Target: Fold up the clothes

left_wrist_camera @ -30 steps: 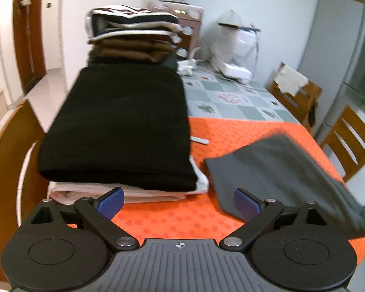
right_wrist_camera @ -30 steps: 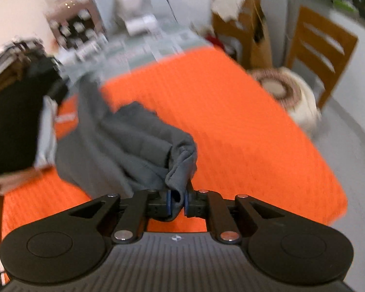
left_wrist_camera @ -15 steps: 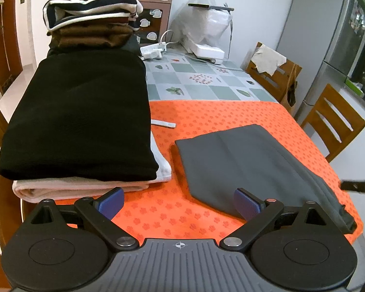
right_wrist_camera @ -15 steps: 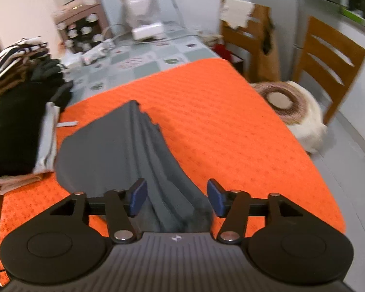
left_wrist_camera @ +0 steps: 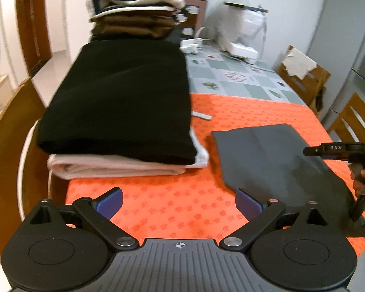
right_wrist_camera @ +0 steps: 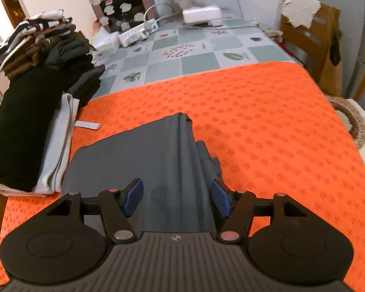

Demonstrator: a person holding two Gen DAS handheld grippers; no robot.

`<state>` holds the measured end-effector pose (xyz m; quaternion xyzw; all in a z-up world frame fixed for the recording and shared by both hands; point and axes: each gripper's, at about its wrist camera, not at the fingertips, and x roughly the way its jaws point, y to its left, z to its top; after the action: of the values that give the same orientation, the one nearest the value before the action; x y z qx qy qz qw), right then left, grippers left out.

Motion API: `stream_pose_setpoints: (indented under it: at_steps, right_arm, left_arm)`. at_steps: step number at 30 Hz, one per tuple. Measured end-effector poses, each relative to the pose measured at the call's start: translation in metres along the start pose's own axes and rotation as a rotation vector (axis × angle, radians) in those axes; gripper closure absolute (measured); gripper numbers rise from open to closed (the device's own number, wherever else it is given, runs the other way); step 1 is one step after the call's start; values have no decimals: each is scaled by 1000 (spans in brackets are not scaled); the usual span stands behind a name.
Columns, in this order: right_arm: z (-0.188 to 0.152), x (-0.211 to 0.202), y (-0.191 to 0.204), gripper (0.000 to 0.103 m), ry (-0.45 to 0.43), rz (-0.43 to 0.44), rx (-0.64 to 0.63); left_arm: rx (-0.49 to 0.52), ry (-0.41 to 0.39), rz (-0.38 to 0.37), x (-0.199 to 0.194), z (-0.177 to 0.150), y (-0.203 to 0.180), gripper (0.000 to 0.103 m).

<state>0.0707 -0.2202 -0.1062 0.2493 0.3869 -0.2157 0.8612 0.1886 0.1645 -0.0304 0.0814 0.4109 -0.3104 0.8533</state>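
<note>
The only writing that can be read is "DAS", in white on the black bar of the right gripper (left_wrist_camera: pixel 338 149) where it enters the left wrist view (a smaller label beside it is too blurred to make out). The grey garment (right_wrist_camera: pixel 158 160) lies folded flat on the orange cloth (right_wrist_camera: pixel 267 121), its layered edges stepped along its right side and its near end running under the right gripper (right_wrist_camera: pixel 176 197), whose blue pads stand spread wide with nothing between them. The left gripper (left_wrist_camera: pixel 178 200) is likewise released, over bare orange cloth just left of the garment's near corner. Left of the garment, close beside it, sits a black folded stack (left_wrist_camera: pixel 124 97) on a white piece (left_wrist_camera: pixel 114 168); a small white strip (right_wrist_camera: pixel 87 125) lies between them. To the garment's right the orange cloth is open up to its edge.
</note>
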Motion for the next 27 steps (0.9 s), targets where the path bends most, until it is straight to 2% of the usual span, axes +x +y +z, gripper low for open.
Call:
stream_pose_setpoints:
  at_steps: [3,5,6,7,9,10,13,20,23,27]
  right_arm:
    - [5,17,3,37,23,7,-24]
    - [7,26,5,44,38,5,-41]
    - [7,28,5,51,44,5,-47]
    - [7,31,6,66,51,5,-52]
    - [7,32,9,84,58,16,-59]
    - [6,28,11,88,50,15,-63]
    - [4,10,26,91,10,41,-91]
    - [-26,-53,88,92,-66,206,-228]
    - [-50,-68,112,92,-41,270,-317]
    - [-86,-71,133,91,58,338,-446]
  left_arm:
    - [-26,2,25,-4,-2,7,4]
    - [-39,0,35,-6,-4,10,4]
    - [-44,-2,39,-7,-4,12,4]
    - [-47,-4,42,-8,-5,13,4]
    - [-53,-10,47,-9,-5,15,4]
    - [-56,-13,49,-10,-4,15,4]
    - [-63,-23,52,-11,-2,16,4]
    - [-58,-66,38,-10,12,15,4]
    - [-50,-83,25,-8,19,12,4]
    - [-36,-90,5,-4,23,5,4]
